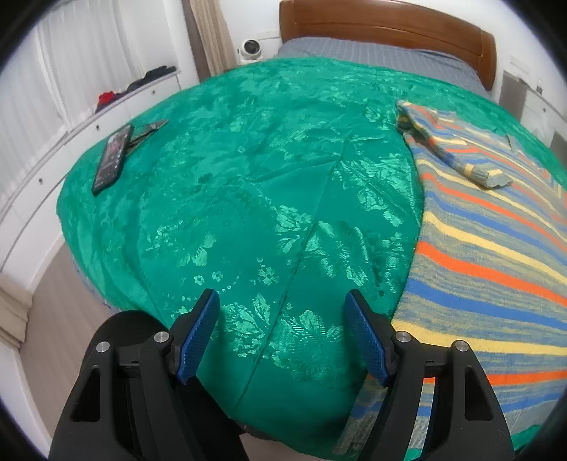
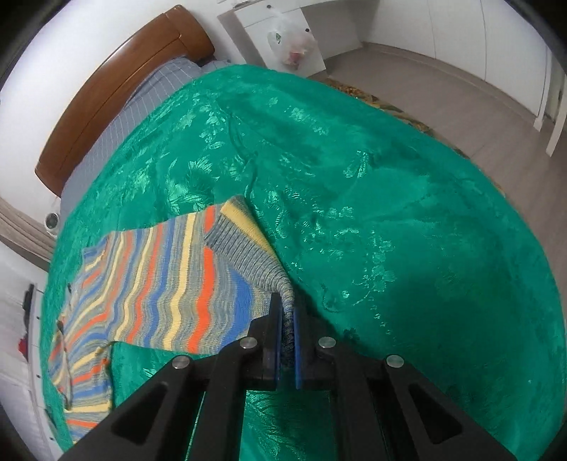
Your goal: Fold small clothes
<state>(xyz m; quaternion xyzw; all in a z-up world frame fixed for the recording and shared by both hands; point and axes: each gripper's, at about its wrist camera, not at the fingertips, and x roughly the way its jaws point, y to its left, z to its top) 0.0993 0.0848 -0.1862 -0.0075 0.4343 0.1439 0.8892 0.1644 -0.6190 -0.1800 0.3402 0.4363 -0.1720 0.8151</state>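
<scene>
Bed with green floral bedspread [image 1: 248,177] filled the frame centre; brown wooden headboard [image 1: 382,25] at top. White curtains [image 1: 71,53] upper left over white drawers [image 1: 42,170]. Grey-brown floor [image 2: 443,95] upper right.

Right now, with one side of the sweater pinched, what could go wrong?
1. The right hand-held gripper pinches only the edge of the striped sweater; the knit may slip out.
2. The left hand-held gripper is open over the green bedspread, so the far side could drag.
3. The phone lies on the bedspread and could shift.
</scene>
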